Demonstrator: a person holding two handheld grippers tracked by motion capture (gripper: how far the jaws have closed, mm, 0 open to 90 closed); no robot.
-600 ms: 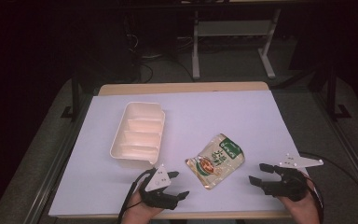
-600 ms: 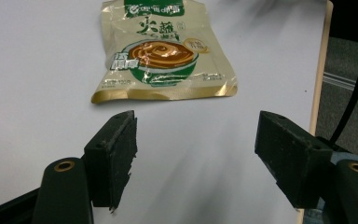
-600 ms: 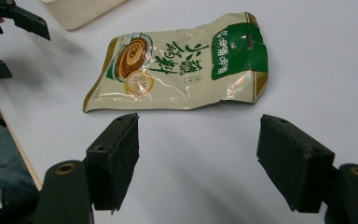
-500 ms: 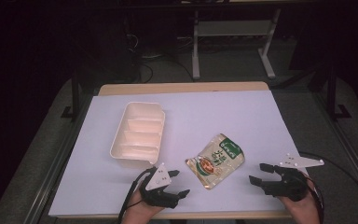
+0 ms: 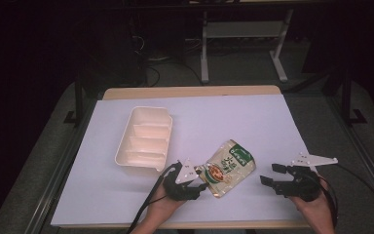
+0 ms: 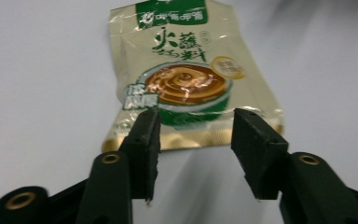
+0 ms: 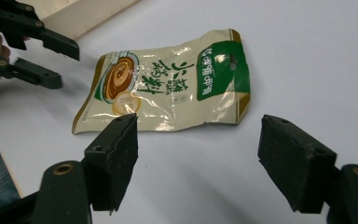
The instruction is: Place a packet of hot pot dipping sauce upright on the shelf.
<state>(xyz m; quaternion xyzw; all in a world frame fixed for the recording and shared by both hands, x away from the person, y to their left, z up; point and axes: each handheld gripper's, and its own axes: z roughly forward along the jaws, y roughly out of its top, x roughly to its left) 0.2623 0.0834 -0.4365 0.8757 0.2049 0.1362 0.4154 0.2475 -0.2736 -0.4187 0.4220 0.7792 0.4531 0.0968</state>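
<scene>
left gripper (image 5: 191, 181): hand-held, low in the frame just left of centre in the high view; jaws part-way apart with nothing between the pads, the near short edge of the pouch lying just ahead of the tips.
right gripper (image 5: 274, 176): lower right of the high view, well apart from the pouch; jaws spread wide and empty, pointing left toward it.
sauce pouch (image 6: 189, 77): lies flat on the white table cover (image 5: 224, 122), slightly below centre in the high view, tilted so its green header points to the upper right; in the left gripper view it fills the upper middle, brown seam nearest the jaws.
risk, flat grip: the pouch hugs the cover, so the lower jaw may skid over the seam instead of getting under it, pushing the pouch away up the frame.
risk, thin edge: pinching the sealed seam alone could let the glossy film slip out once lifted, since the filled belly looks heavier.
risk, cover: a jaw dragged low may catch and wrinkle the cover.
tray (image 5: 145, 142): a cream divided tray, left of centre, near the left gripper's upper left; its compartments look empty.
in the way: nothing lies between either gripper and the pouch; the tray's near wall could snag a sagging pouch carried across.
</scene>
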